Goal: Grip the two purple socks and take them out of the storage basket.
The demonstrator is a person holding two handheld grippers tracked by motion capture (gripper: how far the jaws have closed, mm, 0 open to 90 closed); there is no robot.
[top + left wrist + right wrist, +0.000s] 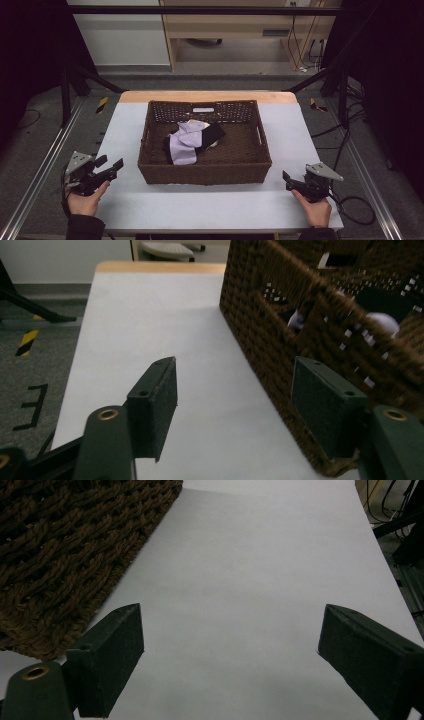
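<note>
A brown woven basket [205, 171] stands in the middle of the white table [210, 205]. Inside it lie a lilac cloth [183, 145] and a black cloth [210, 135] over something pale. My left gripper [111, 164] hovers at the table's left edge, just left of the basket's front corner, jaws open and empty. In the left gripper view my gripper [235, 400] faces the basket's side wall [280, 325]. My right gripper [289, 181] sits at the right front, open and empty; in the right gripper view my gripper [230, 655] has bare table between its pads, the basket's corner [65, 555] at left.
The table's wooden far edge [207, 96] lies beyond the basket. Metal rails [37, 170] run along both sides on the grey floor. Cables [357, 207] trail off at the right. A wooden desk [240, 30] stands in the background.
</note>
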